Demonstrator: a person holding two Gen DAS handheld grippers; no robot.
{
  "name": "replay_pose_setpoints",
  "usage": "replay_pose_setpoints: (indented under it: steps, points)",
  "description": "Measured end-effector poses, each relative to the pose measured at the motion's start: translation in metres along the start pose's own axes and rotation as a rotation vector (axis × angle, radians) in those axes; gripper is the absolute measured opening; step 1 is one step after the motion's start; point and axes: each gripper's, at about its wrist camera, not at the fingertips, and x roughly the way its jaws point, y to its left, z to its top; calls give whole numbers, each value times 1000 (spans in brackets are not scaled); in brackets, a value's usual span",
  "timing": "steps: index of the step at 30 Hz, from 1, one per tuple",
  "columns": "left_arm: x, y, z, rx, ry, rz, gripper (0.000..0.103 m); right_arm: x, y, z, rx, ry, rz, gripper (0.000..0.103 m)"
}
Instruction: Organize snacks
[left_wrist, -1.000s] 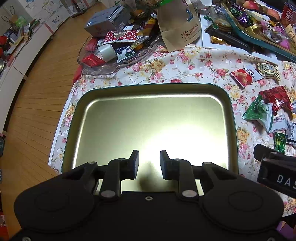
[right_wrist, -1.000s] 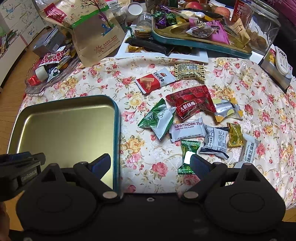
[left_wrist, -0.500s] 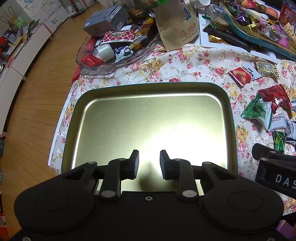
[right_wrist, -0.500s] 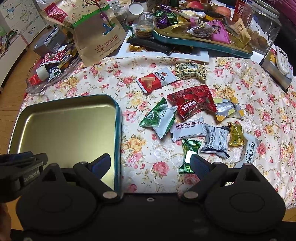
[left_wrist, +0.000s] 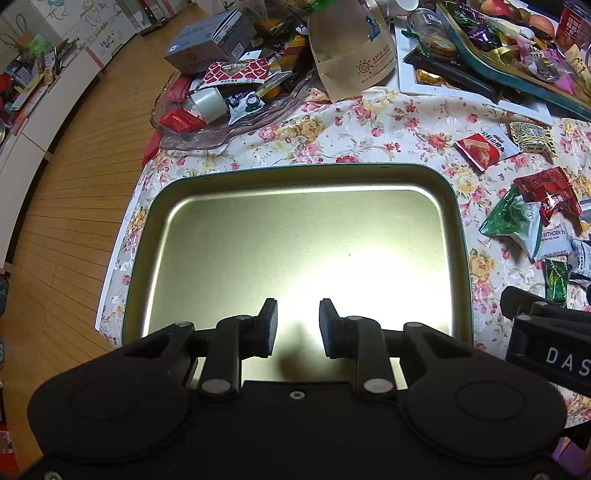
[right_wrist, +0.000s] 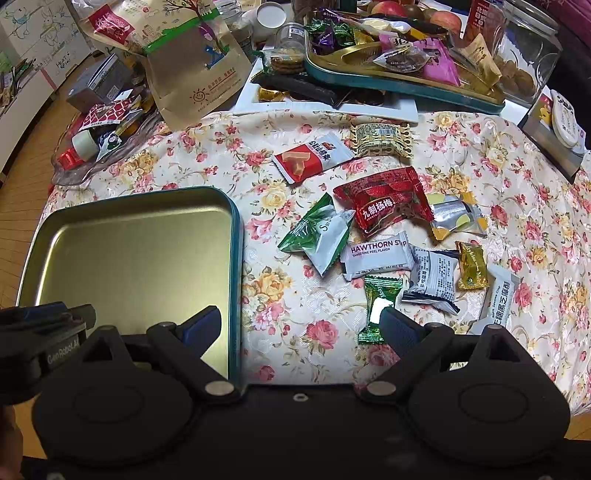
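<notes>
Jaws: left gripper (left_wrist: 294, 328) slightly parted, empty, over gold tray (left_wrist: 155, 236); right gripper (right_wrist: 300, 325) spread wide, empty. Tabletop: floral cloth (right_wrist: 480, 155); wood floor (left_wrist: 66, 177) beyond. Snack packets (right_wrist: 376, 254) lie scattered right of tray, long axes mixed.

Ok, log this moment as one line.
tray: holds nothing | left gripper: open above tray | right gripper: open near green candy | none grasped

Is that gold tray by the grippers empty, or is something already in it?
Empty. The gold tray shows only bare shiny metal in both views; the snack packets all lie on the floral tablecloth beside it.
</notes>
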Motion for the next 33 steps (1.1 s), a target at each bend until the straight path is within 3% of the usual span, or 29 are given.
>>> replay_pose_setpoints:
  steps: [25,33]
  points:
    - [-10,-5,5,-8,-6,-28,35,0,-5,1,6,-8,-2,97]
    - [-25,-9,12,-24,-48,-43,35,-5,-5,1,-82,-97,-94,91]
